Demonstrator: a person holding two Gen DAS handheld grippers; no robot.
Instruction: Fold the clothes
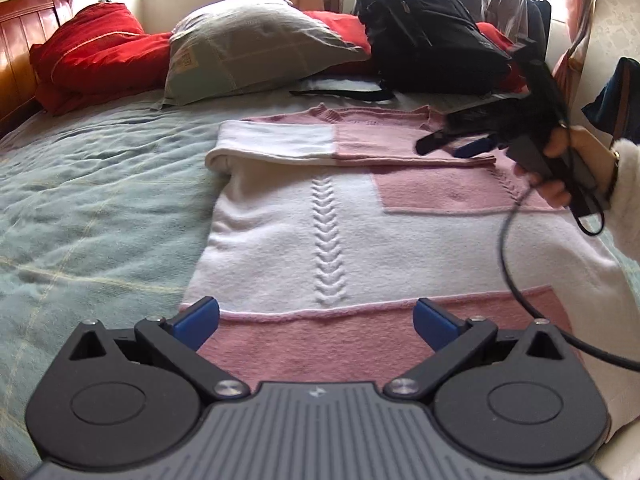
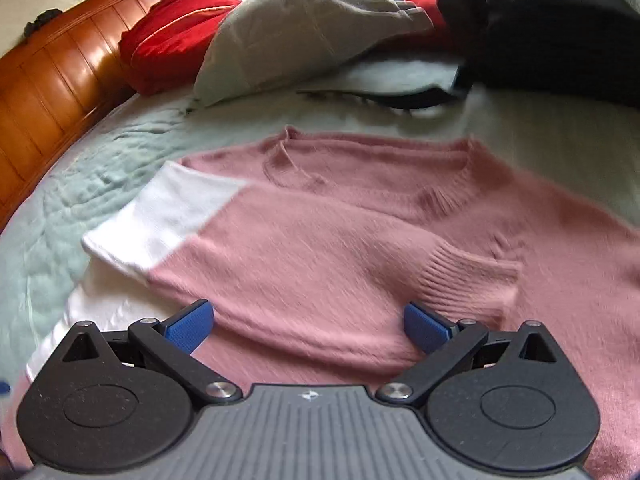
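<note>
A pink and white knitted sweater (image 1: 320,232) lies flat on the bed, its neck towards the pillows. One sleeve (image 1: 304,142) is folded across the chest. My left gripper (image 1: 316,316) is open just above the pink hem band, with nothing between its blue pads. A hand (image 1: 560,148) holds my right gripper (image 1: 456,146) low over the sweater's upper right part. In the right wrist view the right gripper (image 2: 308,320) is open over the pink sleeve (image 2: 320,264), whose ribbed cuff (image 2: 468,280) lies to the right. It holds nothing.
A pale green bedspread (image 1: 80,200) covers the bed. Behind the sweater lie a grey pillow (image 1: 256,44), red pillows (image 1: 92,48) and a black backpack (image 1: 424,32). A wooden headboard (image 2: 52,80) runs along the left. A black cable (image 1: 504,248) hangs from the right gripper across the sweater.
</note>
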